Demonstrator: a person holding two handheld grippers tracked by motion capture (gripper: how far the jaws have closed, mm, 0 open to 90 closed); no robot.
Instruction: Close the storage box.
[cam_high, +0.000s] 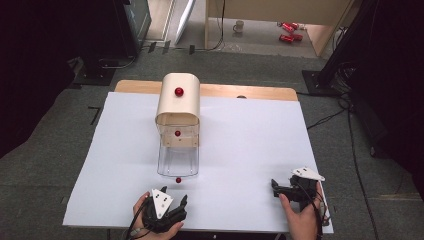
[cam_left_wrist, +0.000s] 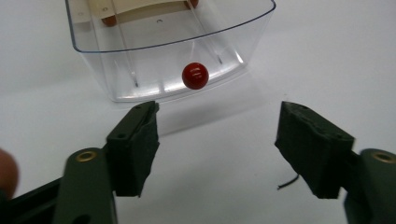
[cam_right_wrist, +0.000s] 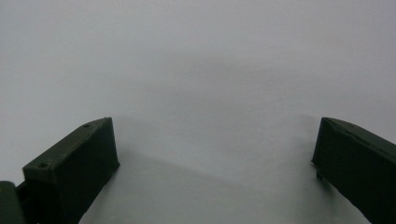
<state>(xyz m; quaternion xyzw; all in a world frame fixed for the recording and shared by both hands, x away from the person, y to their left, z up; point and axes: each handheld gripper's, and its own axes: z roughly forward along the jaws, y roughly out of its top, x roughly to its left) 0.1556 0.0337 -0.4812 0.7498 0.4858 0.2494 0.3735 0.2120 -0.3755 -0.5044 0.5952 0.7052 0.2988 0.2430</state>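
Note:
A cream box (cam_high: 178, 102) with a rounded top and a red knob (cam_high: 179, 91) stands at the middle of the white table top (cam_high: 250, 150). A clear plastic drawer (cam_high: 178, 162) sticks out of its front toward me, and a small red knob (cam_high: 178, 180) sits on the drawer's front wall. My left gripper (cam_high: 173, 196) is just short of that knob. In the left gripper view the red knob (cam_left_wrist: 195, 75) on the clear drawer (cam_left_wrist: 140, 70) lies ahead of the left gripper (cam_left_wrist: 217, 140), whose jaws stand apart with nothing between them. My right gripper (cam_high: 275, 189) rests at the right front, and the right gripper (cam_right_wrist: 215, 149) is open over bare white surface.
A wooden table edge (cam_high: 250, 92) shows behind the white sheet. On the floor beyond lie red cans (cam_high: 289, 31) and a mug (cam_high: 239, 26). Dark stands flank the table at both far corners.

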